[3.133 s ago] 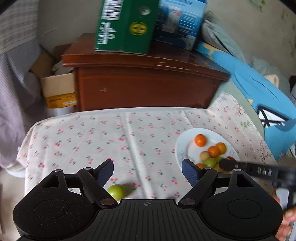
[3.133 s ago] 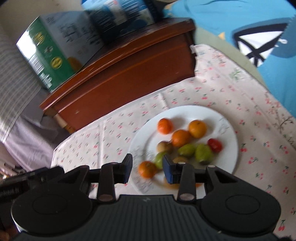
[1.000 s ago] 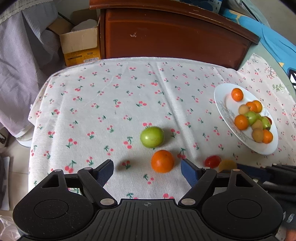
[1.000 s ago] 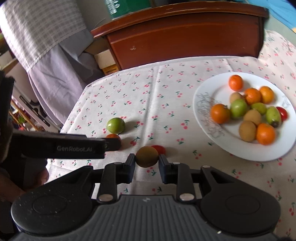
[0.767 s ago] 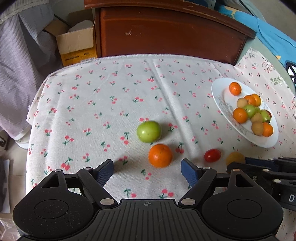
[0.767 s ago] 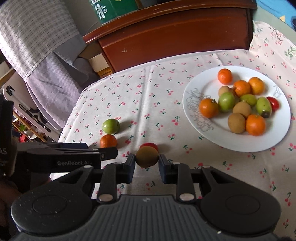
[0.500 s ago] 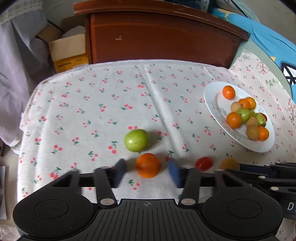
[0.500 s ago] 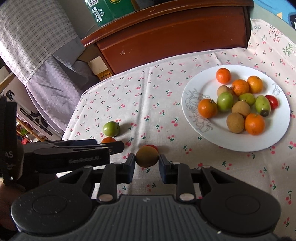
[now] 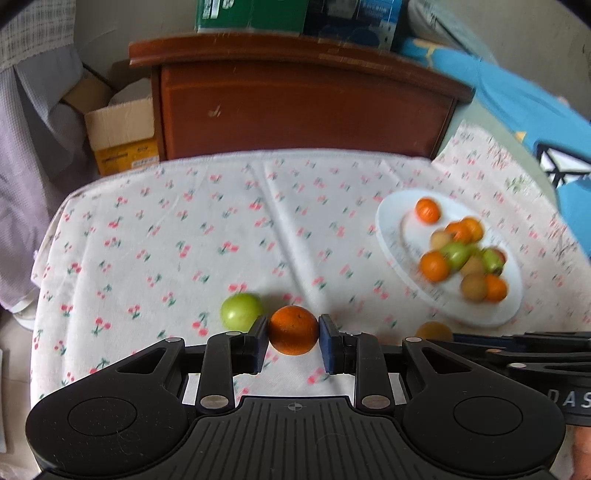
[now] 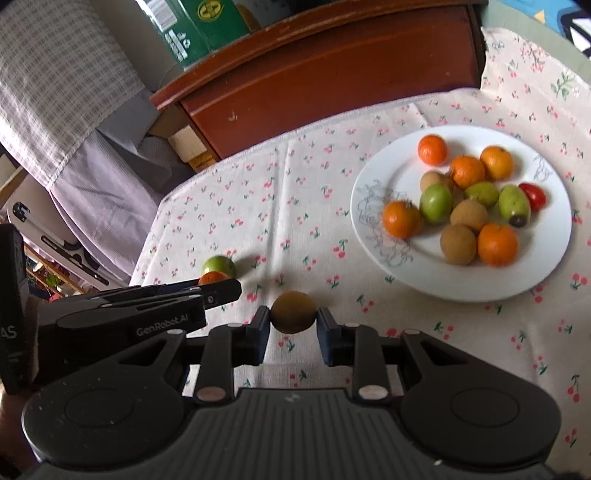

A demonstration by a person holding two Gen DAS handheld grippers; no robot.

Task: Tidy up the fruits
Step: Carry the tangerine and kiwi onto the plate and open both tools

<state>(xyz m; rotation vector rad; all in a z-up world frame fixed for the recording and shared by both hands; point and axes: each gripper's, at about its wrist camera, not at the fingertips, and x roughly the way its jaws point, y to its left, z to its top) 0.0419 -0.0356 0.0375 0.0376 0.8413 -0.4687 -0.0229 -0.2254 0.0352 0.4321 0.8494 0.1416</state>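
My left gripper (image 9: 293,336) is shut on an orange (image 9: 293,334) just above the cherry-print tablecloth. A green round fruit (image 9: 241,311) lies right beside it on the left. My right gripper (image 10: 294,321) is shut on a brown round fruit (image 10: 294,312), held above the cloth. A white plate (image 10: 388,192) with several oranges, green and brown fruits and a red tomato sits at the right in both views (image 9: 391,229). In the right wrist view the left gripper's fingers (image 10: 221,290) hide most of the orange (image 10: 211,277), with the green fruit (image 10: 218,266) behind it.
A brown wooden cabinet (image 9: 295,110) stands behind the table with green and blue boxes (image 9: 251,14) on top. A cardboard box (image 9: 122,133) and hanging cloth are at the left. The table's left edge drops off near the green fruit. The red tomato seen earlier on the cloth is hidden.
My left gripper has closed on the orange and lifted slightly. My right gripper keeps hold of the brown fruit and has risen a little above the cloth.
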